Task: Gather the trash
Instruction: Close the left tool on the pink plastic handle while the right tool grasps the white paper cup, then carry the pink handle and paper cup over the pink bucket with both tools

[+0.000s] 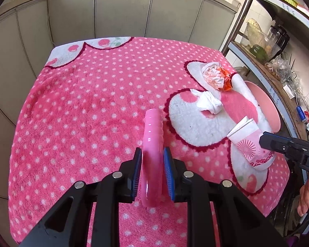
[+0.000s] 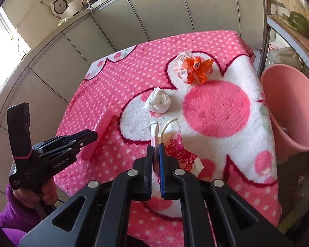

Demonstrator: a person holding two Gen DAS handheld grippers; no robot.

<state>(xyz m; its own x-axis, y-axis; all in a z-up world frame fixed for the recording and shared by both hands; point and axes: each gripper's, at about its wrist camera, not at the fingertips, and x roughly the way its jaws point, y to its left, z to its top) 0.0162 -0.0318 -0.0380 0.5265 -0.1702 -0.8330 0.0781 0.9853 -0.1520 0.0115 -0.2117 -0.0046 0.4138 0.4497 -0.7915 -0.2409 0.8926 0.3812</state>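
Note:
My left gripper (image 1: 152, 154) is shut on a pink plastic bottle (image 1: 152, 140) lying on the pink dotted blanket (image 1: 82, 103); it also shows in the right wrist view (image 2: 102, 129). My right gripper (image 2: 155, 150) is shut on the edge of a flattened paper cup (image 2: 175, 142) with a red pattern; the cup also shows in the left wrist view (image 1: 249, 144). A crumpled white tissue (image 2: 158, 103) lies beyond it. A white and orange wrapper wad (image 2: 192, 68) lies farther back.
A pink bucket (image 2: 294, 107) stands beside the table's right edge; its rim shows in the left wrist view (image 1: 265, 103). A metal shelf (image 1: 278, 47) with jars and vegetables stands on the right. Grey cabinets (image 1: 123, 10) run behind the table.

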